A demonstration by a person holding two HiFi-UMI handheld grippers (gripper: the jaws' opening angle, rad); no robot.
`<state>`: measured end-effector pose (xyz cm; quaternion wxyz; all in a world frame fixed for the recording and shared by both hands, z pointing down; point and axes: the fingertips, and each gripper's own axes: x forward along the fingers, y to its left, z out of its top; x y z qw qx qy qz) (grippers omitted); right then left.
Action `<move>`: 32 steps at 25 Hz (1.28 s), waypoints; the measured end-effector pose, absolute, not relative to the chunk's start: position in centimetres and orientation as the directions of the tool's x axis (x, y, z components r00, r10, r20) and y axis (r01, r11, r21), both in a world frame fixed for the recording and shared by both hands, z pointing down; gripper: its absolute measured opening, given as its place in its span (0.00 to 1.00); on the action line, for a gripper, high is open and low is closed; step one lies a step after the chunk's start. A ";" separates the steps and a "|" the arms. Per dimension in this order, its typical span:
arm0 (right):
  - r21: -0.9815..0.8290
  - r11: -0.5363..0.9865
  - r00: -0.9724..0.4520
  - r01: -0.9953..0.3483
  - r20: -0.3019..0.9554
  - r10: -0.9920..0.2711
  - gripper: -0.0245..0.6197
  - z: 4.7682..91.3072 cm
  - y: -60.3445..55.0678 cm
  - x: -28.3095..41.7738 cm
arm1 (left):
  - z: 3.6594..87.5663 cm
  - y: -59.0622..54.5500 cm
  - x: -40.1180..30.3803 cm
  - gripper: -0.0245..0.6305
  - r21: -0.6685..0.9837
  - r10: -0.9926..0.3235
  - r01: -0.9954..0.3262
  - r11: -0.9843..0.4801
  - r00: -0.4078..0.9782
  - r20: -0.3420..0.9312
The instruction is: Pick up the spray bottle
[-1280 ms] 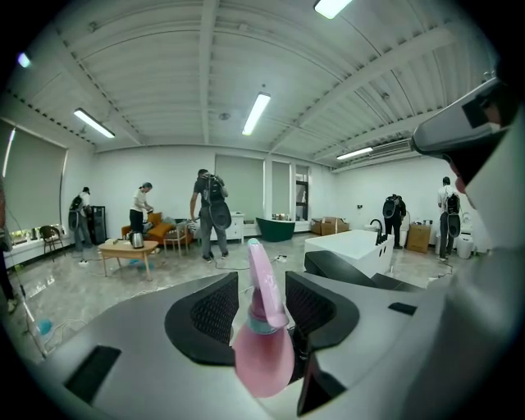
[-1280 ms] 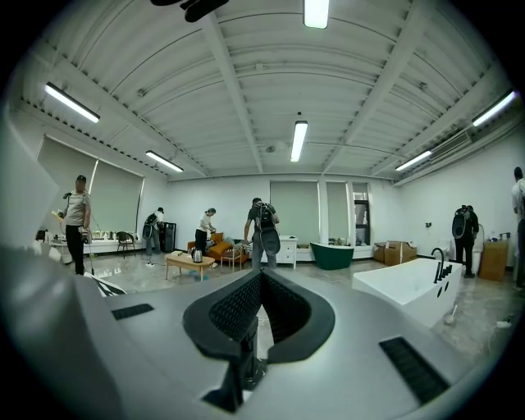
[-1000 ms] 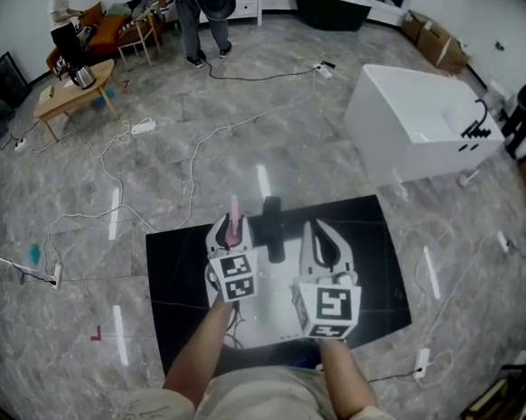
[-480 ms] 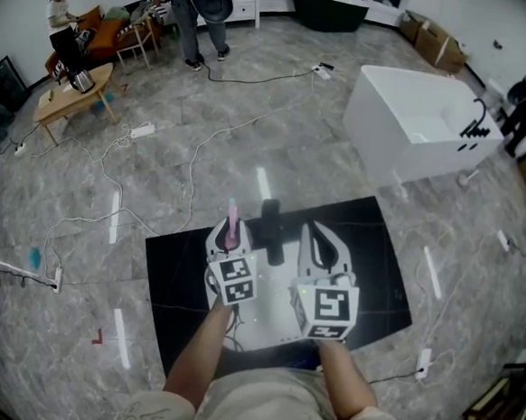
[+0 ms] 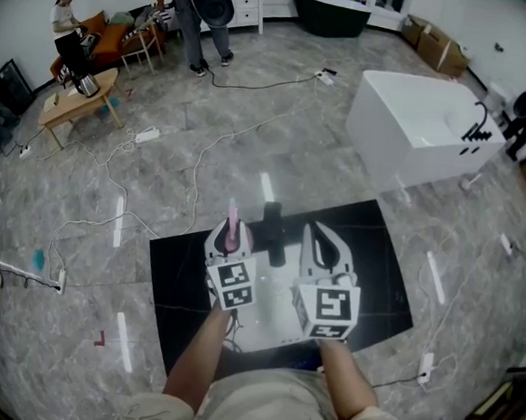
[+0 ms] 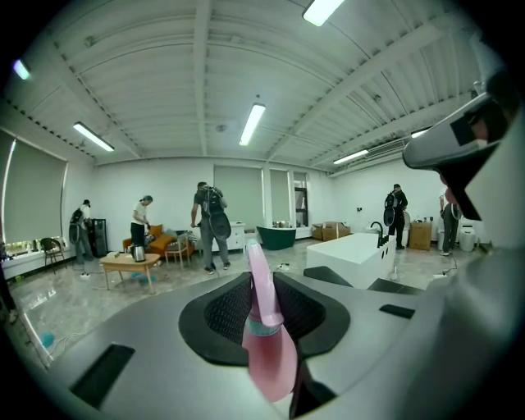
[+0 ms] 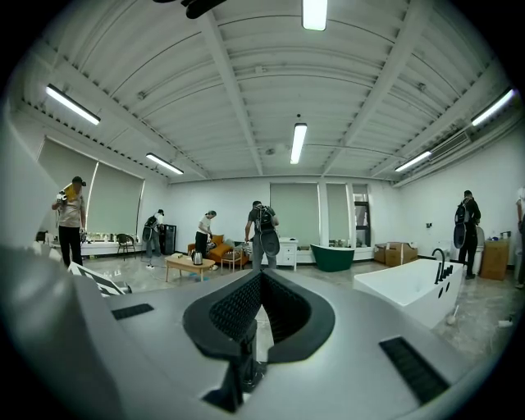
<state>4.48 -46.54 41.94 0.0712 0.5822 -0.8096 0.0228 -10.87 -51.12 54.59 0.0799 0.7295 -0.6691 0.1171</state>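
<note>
The left gripper [image 5: 231, 236] is clamped on a slim pink plastic spray bottle [image 6: 267, 349]. Its jaws have just been closing, and its own view shows the black ribbed pads pressed against the bottle from both sides. The bottle is therefore already in the left gripper, above the near left part of the black glossy tabletop [image 5: 384, 287]. Neither view shows whether its base rests on that surface or hangs clear of it.

The bottle's long axis runs roughly upright through the grip. The wider body hangs below the pads, and the narrow upper part rises above them past a pale band, leaning slightly to the left in the left gripper view. In the head view that pink tip pokes out beyond the jaw ends.

The right gripper [image 5: 325, 248] is held just beside the left one at about the same level. Its jaw tips are together and hold nothing. A black T-shaped object [image 5: 273, 228] lies on the tabletop between the two grippers.

Since the bottle sits upright across the jaws of the left gripper, what remains looks like a straight lift by the left hand. The main risk is probably the heavier lower body swinging or slipping down between the pads.
</note>
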 end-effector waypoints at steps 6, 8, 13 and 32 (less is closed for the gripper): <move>0.047 0.332 -0.324 -0.942 0.121 -0.938 0.05 41.4 -46.1 4.5 | 50.8 -49.8 -10.2 0.17 -0.056 -0.972 -0.993 -0.107 0.093 0.215; 0.049 0.337 -0.330 -0.940 0.116 -0.937 0.05 41.2 -46.0 4.5 | 49.6 -49.3 -10.1 0.17 -0.057 -0.977 -0.993 -0.104 0.091 0.193; 0.046 0.349 -0.344 -0.936 0.098 -0.934 0.04 40.5 -45.5 4.4 | 47.0 -47.9 -10.1 0.17 -0.041 -0.982 -0.994 -0.105 0.097 0.165; 0.139 0.401 -0.400 -0.906 0.032 -0.916 0.05 37.9 -42.0 3.0 | 40.2 -41.2 -9.7 0.17 -0.049 -0.996 -0.995 -0.092 0.091 0.025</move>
